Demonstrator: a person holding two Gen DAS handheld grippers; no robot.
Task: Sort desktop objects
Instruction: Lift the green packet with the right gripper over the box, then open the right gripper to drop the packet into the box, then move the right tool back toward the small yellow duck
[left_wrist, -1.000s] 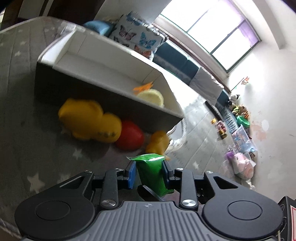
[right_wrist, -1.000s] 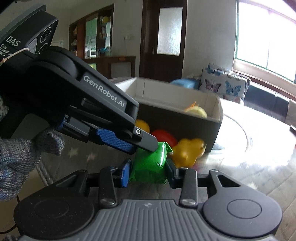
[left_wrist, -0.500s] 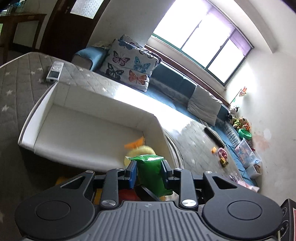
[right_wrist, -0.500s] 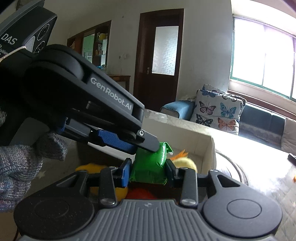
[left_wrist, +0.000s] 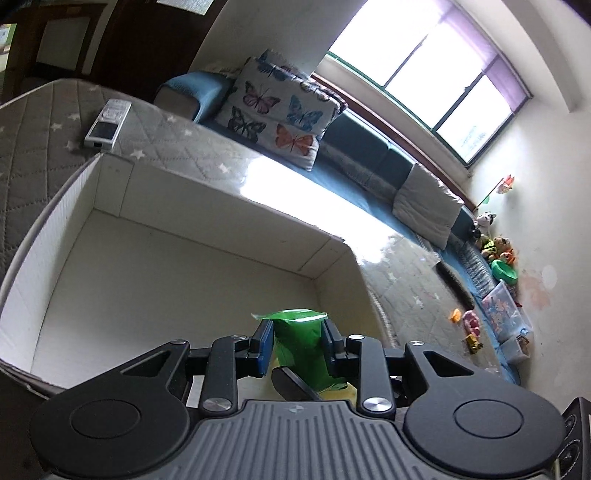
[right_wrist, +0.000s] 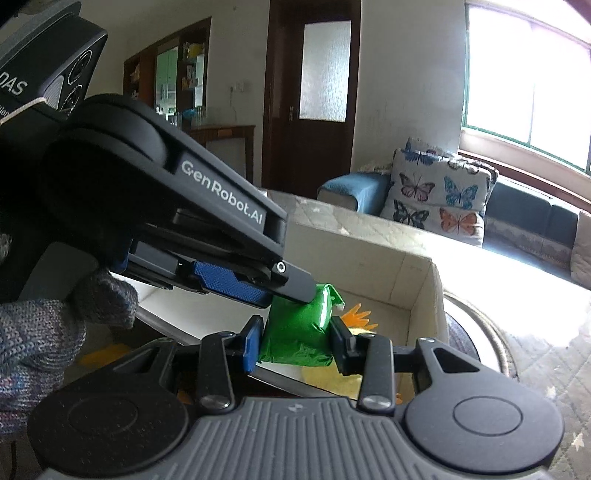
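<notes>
A green packet (left_wrist: 299, 343) is clamped by both grippers at once. My left gripper (left_wrist: 298, 345) is shut on it and holds it above the open white box (left_wrist: 155, 280). My right gripper (right_wrist: 295, 341) is shut on the same green packet (right_wrist: 299, 332), with the left gripper's fingers (right_wrist: 258, 286) reaching in from the left above it. In the right wrist view a yellow toy with orange parts (right_wrist: 354, 321) lies inside the box (right_wrist: 424, 291), partly hidden behind the packet.
The box stands on a grey star-patterned quilted surface (left_wrist: 40, 122). A silver remote (left_wrist: 107, 123) lies beyond the box's far corner. A butterfly cushion (left_wrist: 280, 114) and a blue sofa lie behind. Something yellow (right_wrist: 99, 358) shows outside the box's near wall.
Both grippers have risen with the green packet, from table level beside the yellow and red toys to above the box's near wall and over its inside.
</notes>
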